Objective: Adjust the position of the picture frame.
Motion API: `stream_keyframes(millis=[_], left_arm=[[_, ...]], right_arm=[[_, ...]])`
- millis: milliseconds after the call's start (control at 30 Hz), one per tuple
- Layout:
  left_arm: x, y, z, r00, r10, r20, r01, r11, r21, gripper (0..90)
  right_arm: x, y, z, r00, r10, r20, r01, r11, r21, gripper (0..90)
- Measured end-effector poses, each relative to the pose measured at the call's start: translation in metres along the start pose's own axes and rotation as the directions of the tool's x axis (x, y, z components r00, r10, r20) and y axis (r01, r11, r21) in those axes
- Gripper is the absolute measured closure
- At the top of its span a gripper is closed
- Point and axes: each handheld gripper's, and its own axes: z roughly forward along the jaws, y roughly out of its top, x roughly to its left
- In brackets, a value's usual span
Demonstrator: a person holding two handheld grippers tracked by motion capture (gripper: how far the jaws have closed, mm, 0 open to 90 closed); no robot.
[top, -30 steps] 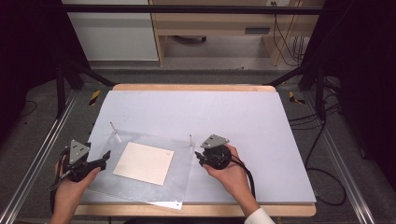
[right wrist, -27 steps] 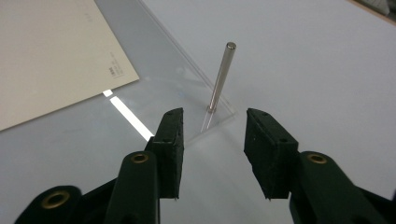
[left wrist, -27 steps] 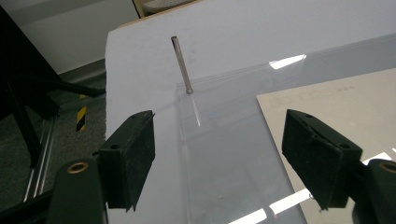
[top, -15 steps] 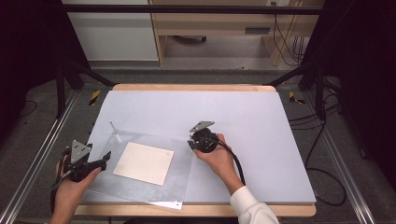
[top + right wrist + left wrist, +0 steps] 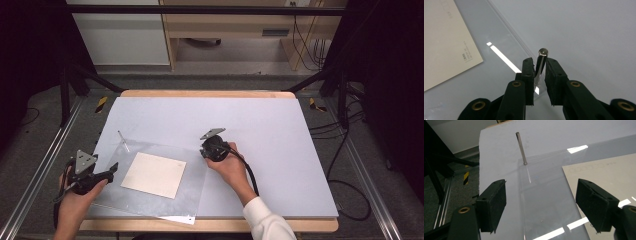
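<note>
A clear plastic sheet (image 5: 150, 204) lies on the white table top near the front left, with a beige card (image 5: 154, 175) on it. A thin metal pin (image 5: 123, 141) stands upright at the sheet's far left corner. My left gripper (image 5: 111, 170) is open at the sheet's left edge; in the left gripper view its jaws (image 5: 544, 207) straddle the sheet (image 5: 549, 195), with the pin (image 5: 521, 148) ahead and the card (image 5: 609, 172) to the right. My right gripper (image 5: 207, 150) is at the sheet's far right corner, shut on a second upright pin (image 5: 543, 52), as the right gripper (image 5: 540, 75) view shows.
The white mat (image 5: 280, 130) is bare to the right of and behind the sheet. A wooden rim (image 5: 210, 93) borders the table. Metal frame rails (image 5: 35, 175) run along both sides, and cables (image 5: 345, 185) lie on the floor at the right.
My right gripper has moved forward and left from the sheet's right edge to the pin at the far right corner, and its jaws have come around that pin. The left gripper has stayed put.
</note>
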Motion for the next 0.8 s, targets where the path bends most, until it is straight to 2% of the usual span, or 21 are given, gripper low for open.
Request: stream_keyframes(millis=[167,300,367,400,467,533,567,633,733,800], left_arm=[[0.000,0.006,-0.001,0.9996,-0.010,0.025,0.009,0.9998,0.020,31.7],[-0.003,0.015,-0.006,0.9985,-0.004,0.055,0.003,1.0000,0.007,36.4],[-0.002,0.020,-0.004,0.9983,0.018,0.055,-0.018,0.9998,0.002,39.0],[0.002,0.024,0.004,0.9983,0.031,0.049,-0.032,0.9994,0.017,39.9],[0.005,0.026,0.008,0.9983,0.033,0.048,-0.034,0.9992,0.020,43.4],[0.014,0.029,0.022,0.9975,0.009,0.070,-0.012,0.9994,0.032,48.7],[0.021,0.033,0.037,0.9967,0.010,0.081,-0.015,0.9978,0.064,49.7],[0.027,0.036,0.052,0.9954,-0.005,0.095,-0.004,0.9956,0.094,52.8],[0.033,0.038,0.070,0.9959,-0.003,0.091,-0.009,0.9914,0.131,56.0],[0.036,0.038,0.080,0.9944,-0.018,0.104,0.003,0.9902,0.140,59.3]], right_arm=[[-0.001,-0.001,0.004,0.9999,0.006,-0.015,-0.006,1.000,0.011,84.7],[0.000,0.001,0.004,0.9999,-0.011,-0.006,0.011,1.000,0.022,85.1],[-0.001,0.001,0.005,0.9998,-0.008,-0.016,0.008,1.000,0.016,85.2],[-0.001,0.001,0.005,0.9998,-0.009,-0.016,0.009,1.000,0.016,85.2],[0.000,0.001,0.005,0.9998,-0.009,-0.016,0.009,1.000,0.017,85.2],[0.000,0.000,0.005,0.9999,-0.006,-0.014,0.006,1.000,0.016,85.2],[0.000,0.001,0.005,0.9999,-0.006,-0.015,0.006,1.000,0.017,85.2],[0.000,0.001,0.005,0.9999,-0.007,-0.014,0.008,1.000,0.018,85.1],[-0.001,0.001,0.004,0.9999,-0.007,-0.015,0.007,1.000,0.019,85.1],[0.000,0.001,0.004,0.9999,-0.007,-0.016,0.007,1.000,0.019,85.1]])
